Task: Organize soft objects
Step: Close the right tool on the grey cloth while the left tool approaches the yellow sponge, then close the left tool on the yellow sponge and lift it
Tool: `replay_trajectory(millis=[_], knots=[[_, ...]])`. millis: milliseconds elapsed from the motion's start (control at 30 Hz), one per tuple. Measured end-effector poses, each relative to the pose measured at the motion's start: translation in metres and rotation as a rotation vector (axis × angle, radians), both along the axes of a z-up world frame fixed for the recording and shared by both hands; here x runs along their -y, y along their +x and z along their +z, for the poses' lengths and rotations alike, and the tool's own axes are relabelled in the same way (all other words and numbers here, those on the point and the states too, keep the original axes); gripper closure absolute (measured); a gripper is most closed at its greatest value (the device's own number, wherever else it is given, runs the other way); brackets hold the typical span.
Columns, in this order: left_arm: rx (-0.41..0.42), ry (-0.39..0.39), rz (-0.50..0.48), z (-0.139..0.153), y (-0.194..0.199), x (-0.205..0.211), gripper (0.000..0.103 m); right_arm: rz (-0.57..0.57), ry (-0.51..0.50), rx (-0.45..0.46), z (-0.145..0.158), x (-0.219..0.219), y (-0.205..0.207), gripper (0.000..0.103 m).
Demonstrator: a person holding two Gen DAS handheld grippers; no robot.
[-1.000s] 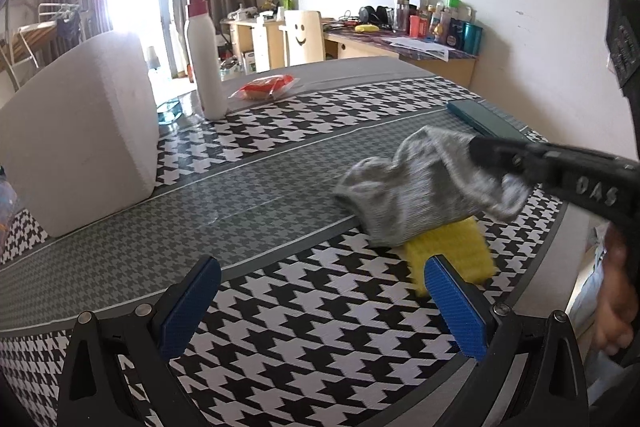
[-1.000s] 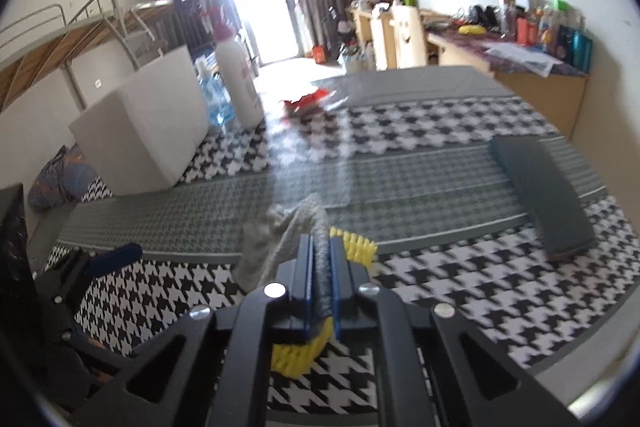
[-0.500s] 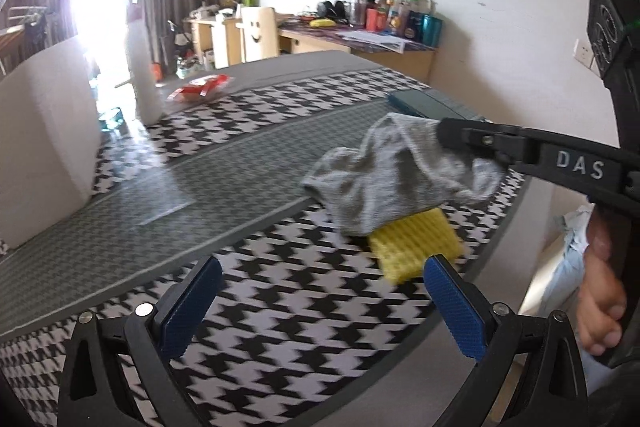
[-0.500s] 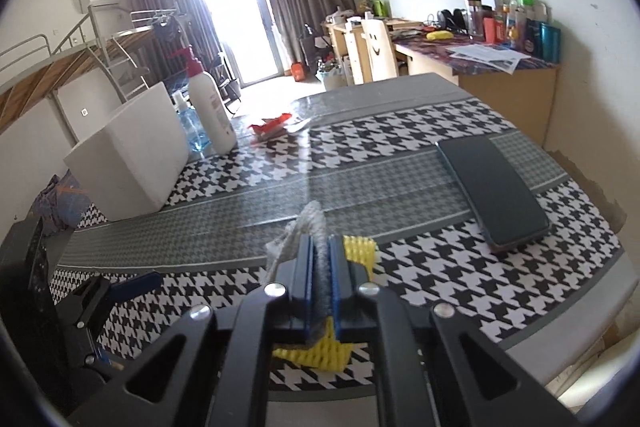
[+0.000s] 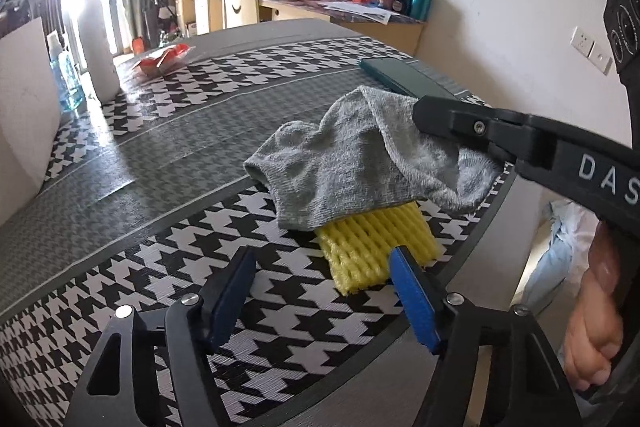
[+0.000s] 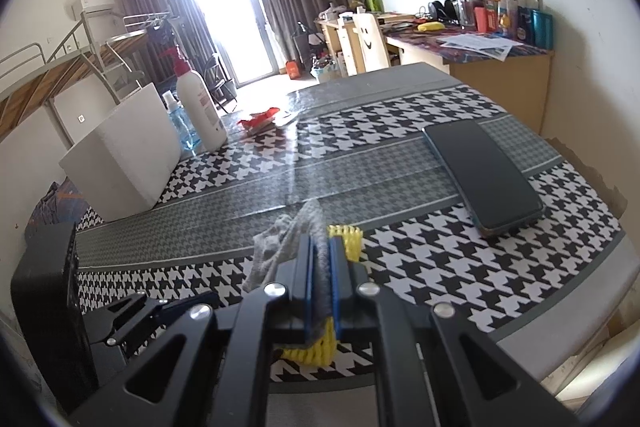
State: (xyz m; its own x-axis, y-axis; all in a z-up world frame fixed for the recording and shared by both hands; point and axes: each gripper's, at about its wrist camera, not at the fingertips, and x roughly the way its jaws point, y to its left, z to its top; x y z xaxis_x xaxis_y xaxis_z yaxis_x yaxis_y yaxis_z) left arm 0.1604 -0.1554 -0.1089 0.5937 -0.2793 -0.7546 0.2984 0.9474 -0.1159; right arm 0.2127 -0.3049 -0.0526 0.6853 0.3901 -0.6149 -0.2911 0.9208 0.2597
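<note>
A grey sock [image 5: 352, 163] hangs from my right gripper [image 6: 320, 247], which is shut on it and holds it just above the houndstooth table [image 5: 120, 155]; in the right wrist view the sock [image 6: 280, 239] bunches between the blue pads. A yellow foam net sleeve [image 5: 372, 243] lies on the table under the sock, near the front right edge; it also shows in the right wrist view [image 6: 346, 237]. My left gripper [image 5: 324, 291] is open and empty, low over the table, its right pad close to the sleeve's near end.
A dark phone-like slab [image 6: 480, 171] lies at the right. A white box [image 6: 124, 163], a white pump bottle [image 6: 200, 111], a blue bottle [image 6: 182, 131] and a red wrapper [image 6: 260, 119] stand at the far left. The table edge [image 5: 472, 259] is just right of the sleeve.
My left gripper has moved closer to the sock and sleeve and its jaws have narrowed somewhat. My right gripper has lifted the sock slightly and stays shut on it.
</note>
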Motion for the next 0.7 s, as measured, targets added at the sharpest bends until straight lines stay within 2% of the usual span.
replay_trajectory(millis=[100,200,267,433,533,633,700], knots=[[0.008,0.031,0.016,-0.001,0.002,0.008,0.034,0.0,-0.003,0.003,-0.001,0.002,-0.001,0.093],[0.014,0.041,0.002,0.001,0.002,0.02,0.046,-0.006,0.005,0.005,-0.002,0.007,-0.001,0.093],[0.022,0.057,0.002,0.001,0.002,0.026,0.05,-0.016,0.006,0.0,-0.003,0.011,-0.001,0.093],[0.002,0.031,-0.033,0.003,0.003,0.033,0.079,-0.023,0.009,-0.001,-0.004,0.015,-0.002,0.093],[0.009,0.015,-0.046,0.004,0.004,0.031,0.089,-0.024,0.012,-0.001,-0.004,0.016,-0.002,0.093],[0.016,0.003,-0.057,0.005,0.004,0.025,0.093,-0.024,0.017,0.001,-0.003,0.017,-0.002,0.093],[0.023,0.024,-0.047,0.006,0.004,0.018,0.094,-0.026,0.019,0.005,-0.002,0.018,-0.002,0.093]])
